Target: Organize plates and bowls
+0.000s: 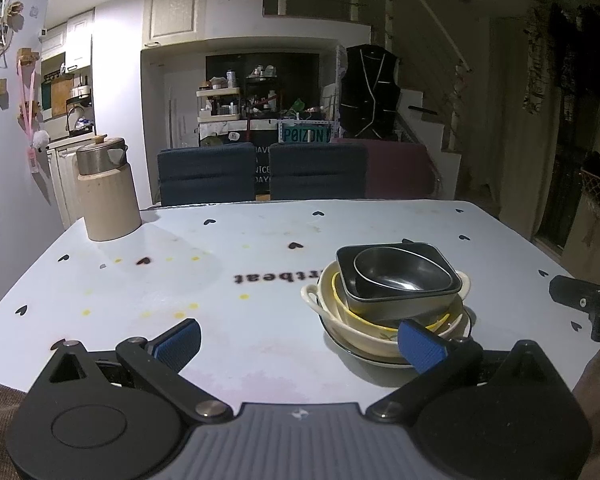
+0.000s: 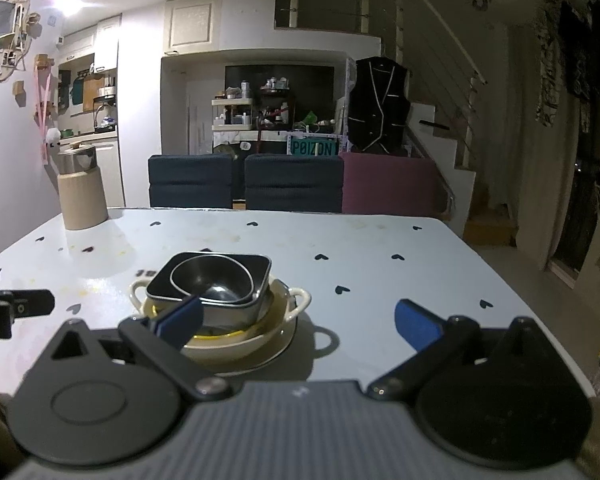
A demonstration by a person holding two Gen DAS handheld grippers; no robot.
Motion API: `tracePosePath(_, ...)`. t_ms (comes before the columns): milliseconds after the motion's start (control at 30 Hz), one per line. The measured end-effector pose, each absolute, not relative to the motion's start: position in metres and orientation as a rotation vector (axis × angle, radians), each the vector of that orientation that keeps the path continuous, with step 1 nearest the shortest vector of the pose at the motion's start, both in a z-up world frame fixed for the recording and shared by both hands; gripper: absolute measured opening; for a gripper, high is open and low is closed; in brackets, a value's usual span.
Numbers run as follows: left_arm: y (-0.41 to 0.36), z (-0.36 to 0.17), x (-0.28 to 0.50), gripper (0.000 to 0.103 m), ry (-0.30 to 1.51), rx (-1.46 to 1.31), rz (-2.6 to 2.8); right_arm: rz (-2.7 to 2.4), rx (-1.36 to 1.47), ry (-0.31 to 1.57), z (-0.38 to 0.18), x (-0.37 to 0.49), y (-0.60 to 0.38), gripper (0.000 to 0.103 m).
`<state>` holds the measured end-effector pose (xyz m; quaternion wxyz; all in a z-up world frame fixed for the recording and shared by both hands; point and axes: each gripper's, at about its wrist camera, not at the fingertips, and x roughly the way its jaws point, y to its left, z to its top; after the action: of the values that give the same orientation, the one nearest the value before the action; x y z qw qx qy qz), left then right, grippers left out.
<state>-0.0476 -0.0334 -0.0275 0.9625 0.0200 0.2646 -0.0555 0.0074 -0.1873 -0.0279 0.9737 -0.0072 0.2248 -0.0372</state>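
A stack of dishes stands on the pale blue table (image 1: 260,240): a flat plate (image 1: 352,350) at the bottom, a cream bowl with handles (image 1: 364,334), a yellow-rimmed bowl (image 1: 354,312), a dark square dish (image 1: 396,300) and a round metal bowl (image 1: 400,274) on top. My left gripper (image 1: 300,340) is open, empty, its right fingertip just before the stack. In the right wrist view the same stack (image 2: 220,292) sits left of centre. My right gripper (image 2: 296,322) is open and empty, its left finger (image 2: 180,320) in front of the stack.
A beige jug with a metal lid (image 1: 108,192) stands at the table's far left corner. Two dark blue chair backs (image 1: 260,176) and a maroon one (image 1: 400,172) line the far edge. The other gripper (image 1: 588,304) shows at the right.
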Motion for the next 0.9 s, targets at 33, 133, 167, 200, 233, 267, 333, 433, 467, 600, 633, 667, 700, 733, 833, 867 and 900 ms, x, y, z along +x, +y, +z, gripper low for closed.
tracePosePath(33, -0.0336, -0.0275, -0.0476, 0.103, 0.536, 0.040, -0.113, -0.076, -0.015, 0.453, -0.0281, 0.0071, -0.1870, 0.103)
tracePosePath(133, -0.0343, -0.0276, -0.0476, 0.103, 0.536, 0.039, -0.118, -0.075, -0.016, 0.455, -0.0283, 0.0082, -0.1873, 0.103)
tracePosePath(167, -0.0344, -0.0278, -0.0476, 0.103, 0.537, 0.038, -0.118, -0.075, -0.015, 0.456, -0.0283, 0.0088, -0.1874, 0.103)
tracePosePath(200, -0.0346, -0.0276, -0.0476, 0.103, 0.537, 0.037, -0.118, -0.075, -0.015, 0.456, -0.0290, 0.0090, -0.1880, 0.103)
tracePosePath(233, -0.0346, -0.0277, -0.0476, 0.103, 0.537, 0.037, -0.118, -0.075, -0.015, 0.457, -0.0295, 0.0091, -0.1880, 0.103)
tracePosePath(267, -0.0346, -0.0276, -0.0477, 0.103, 0.536, 0.038, -0.119, -0.074, -0.016, 0.457, -0.0295, 0.0092, -0.1880, 0.103)
tracePosePath(333, -0.0345, -0.0276, -0.0476, 0.103, 0.537, 0.038, -0.119, -0.075, -0.017, 0.457, -0.0294, 0.0095, -0.1878, 0.103)
tracePosePath(433, -0.0346, -0.0277, -0.0475, 0.103, 0.537, 0.036, -0.118, -0.075, -0.016, 0.457, -0.0295, 0.0092, -0.1875, 0.103)
tracePosePath(467, -0.0344, -0.0276, -0.0476, 0.103, 0.536, 0.037, -0.118, -0.076, -0.016, 0.456, -0.0295, 0.0088, -0.1873, 0.103)
tracePosePath(600, -0.0343, -0.0277, -0.0475, 0.103, 0.536, 0.037, -0.119, -0.076, -0.016, 0.456, -0.0296, 0.0087, -0.1870, 0.103)
tracePosePath(633, -0.0344, -0.0277, -0.0475, 0.103, 0.536, 0.037, -0.119, -0.076, -0.016, 0.456, -0.0295, 0.0090, -0.1870, 0.103)
tracePosePath(667, -0.0344, -0.0278, -0.0475, 0.103, 0.536, 0.037, -0.119, -0.076, -0.016, 0.456, -0.0294, 0.0091, -0.1871, 0.103)
tracePosePath(700, -0.0343, -0.0277, -0.0475, 0.103, 0.537, 0.037, -0.119, -0.076, -0.016, 0.456, -0.0295, 0.0090, -0.1871, 0.103)
tracePosePath(733, -0.0342, -0.0277, -0.0475, 0.103, 0.537, 0.037, -0.119, -0.076, -0.016, 0.457, -0.0295, 0.0090, -0.1872, 0.103)
tracePosePath(833, -0.0345, -0.0278, -0.0475, 0.103, 0.536, 0.036, -0.118, -0.076, -0.016, 0.457, -0.0296, 0.0087, -0.1870, 0.103)
tracePosePath(867, -0.0342, -0.0277, -0.0475, 0.103, 0.536, 0.037, -0.118, -0.076, -0.017, 0.457, -0.0295, 0.0091, -0.1870, 0.103)
tracePosePath(900, -0.0342, -0.0278, -0.0474, 0.103, 0.536, 0.037, -0.119, -0.076, -0.017, 0.457, -0.0295, 0.0088, -0.1868, 0.103)
